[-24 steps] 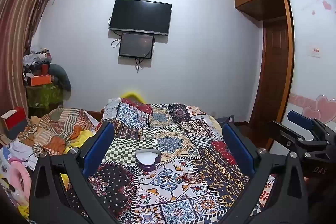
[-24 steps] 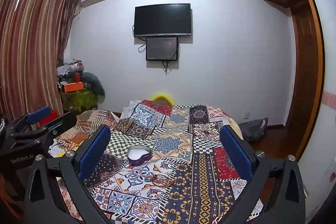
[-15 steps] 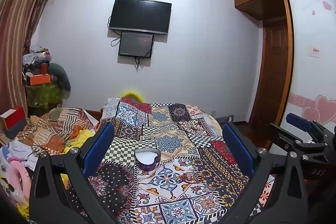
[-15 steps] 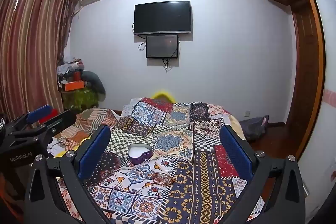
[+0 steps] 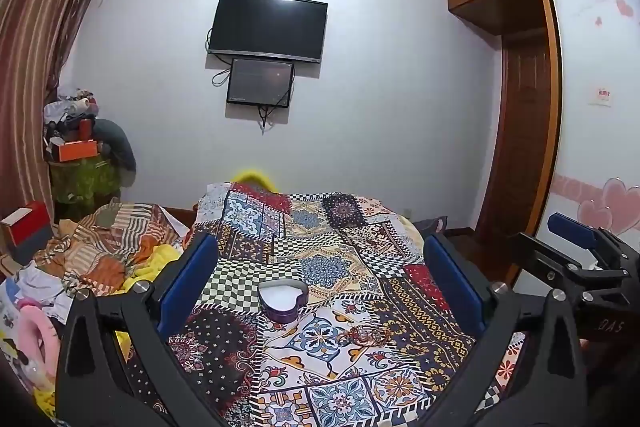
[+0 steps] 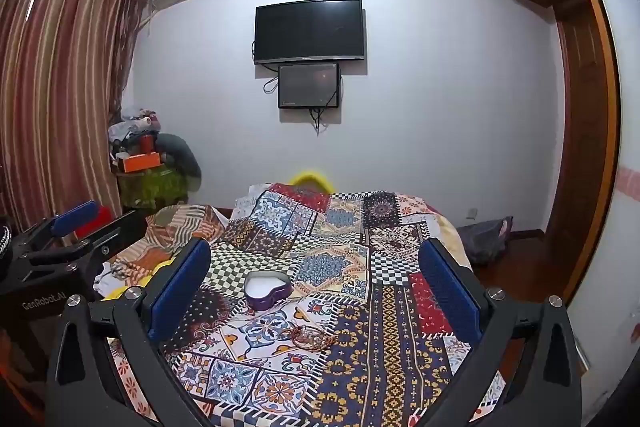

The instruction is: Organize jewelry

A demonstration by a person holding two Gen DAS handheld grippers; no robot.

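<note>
A purple heart-shaped box (image 5: 282,299) with a white inside stands open on the patterned bedspread (image 5: 360,379); it also shows in the right wrist view (image 6: 267,289). A tangle of thin reddish-gold jewelry (image 5: 363,335) lies on the cloth in front and right of the box, also seen in the right wrist view (image 6: 309,335). My left gripper (image 5: 320,291) is open and empty above the bed, the box between its fingers in view. My right gripper (image 6: 316,289) is open and empty, to the right of the left one.
A crumpled striped blanket (image 5: 104,247) and clutter lie left of the bed. A TV (image 5: 267,27) hangs on the far wall. A wooden wardrobe and door (image 5: 516,147) stand at the right. A cluttered stand (image 6: 148,163) sits by the curtain.
Both grippers have shifted only slightly; the view drifts a little, with the box and jewelry staying in place on the bedspread. Both stay open.
</note>
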